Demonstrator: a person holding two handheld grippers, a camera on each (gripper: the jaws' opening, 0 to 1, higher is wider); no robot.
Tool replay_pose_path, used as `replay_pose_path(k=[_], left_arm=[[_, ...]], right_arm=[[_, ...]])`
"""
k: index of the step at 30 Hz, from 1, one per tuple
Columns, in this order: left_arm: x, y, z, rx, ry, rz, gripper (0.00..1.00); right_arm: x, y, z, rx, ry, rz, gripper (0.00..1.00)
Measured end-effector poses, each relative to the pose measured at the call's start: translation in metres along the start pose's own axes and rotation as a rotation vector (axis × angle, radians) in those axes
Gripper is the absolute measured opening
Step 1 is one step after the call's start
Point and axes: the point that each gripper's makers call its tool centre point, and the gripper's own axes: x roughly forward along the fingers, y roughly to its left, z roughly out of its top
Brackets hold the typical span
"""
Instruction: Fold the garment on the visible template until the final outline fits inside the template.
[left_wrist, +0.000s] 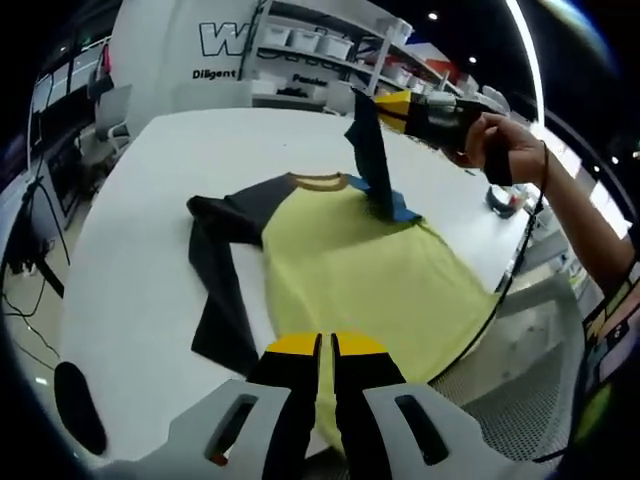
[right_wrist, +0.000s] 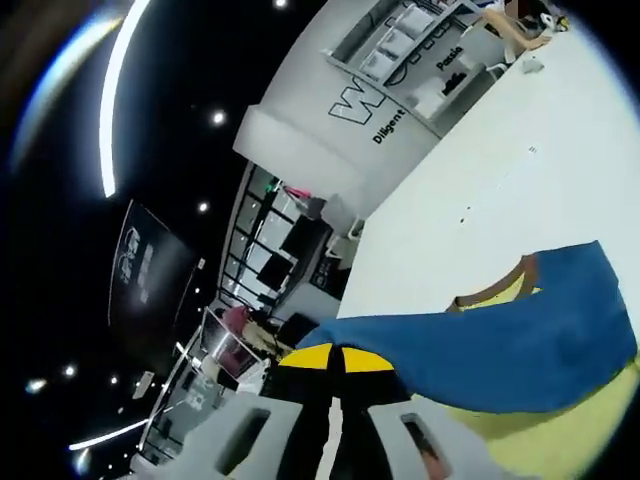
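Note:
A yellow shirt (left_wrist: 370, 270) with a brown collar (left_wrist: 318, 181) lies on the white table (left_wrist: 150, 220). Its dark sleeve (left_wrist: 225, 270) is spread out to the left. My left gripper (left_wrist: 326, 345) is shut on the shirt's near hem, with yellow cloth between its jaws. A hand (left_wrist: 495, 140) holds my right gripper (left_wrist: 385, 105) above the far shoulder, where it lifts the blue sleeve (left_wrist: 372, 160) off the table. In the right gripper view the right gripper (right_wrist: 336, 358) is shut on that blue sleeve (right_wrist: 500, 350), which stretches down to the collar (right_wrist: 500, 285) and the yellow body (right_wrist: 560, 440).
Shelves with white bins (left_wrist: 320, 45) and a lettered wall (right_wrist: 400, 110) stand behind the table. Chairs (left_wrist: 105, 120) stand at the left. A small object (left_wrist: 505, 200) sits near the table's right edge, a black cable (left_wrist: 520, 265) runs along it, and a mesh seat (left_wrist: 510, 400) is beyond.

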Motion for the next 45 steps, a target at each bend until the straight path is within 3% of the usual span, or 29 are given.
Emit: replay_pose_path(k=[7, 14, 19, 28, 33, 45], left_arm=[[0.003, 0.000, -0.001, 0.000, 0.012, -0.002, 0.00], [0.006, -0.002, -0.003, 0.007, 0.024, -0.010, 0.00], [0.007, -0.001, -0.003, 0.005, 0.025, -0.010, 0.00], [0.006, 0.003, -0.006, -0.008, 0.027, -0.003, 0.00], [0.006, 0.007, -0.008, -0.010, 0.030, -0.001, 0.00], [0.011, 0.010, -0.006, -0.019, 0.032, -0.007, 0.00]], right_arm=[[0.016, -0.019, -0.022, -0.019, 0.059, -0.038, 0.00], [0.032, -0.025, -0.042, -0.002, 0.097, -0.041, 0.00], [0.043, -0.032, -0.056, 0.061, 0.132, -0.039, 0.00], [0.056, -0.042, -0.076, 0.036, 0.184, -0.082, 0.00], [0.070, -0.053, -0.082, 0.055, 0.220, -0.105, 0.00], [0.088, -0.065, -0.097, 0.005, 0.295, -0.138, 0.00]])
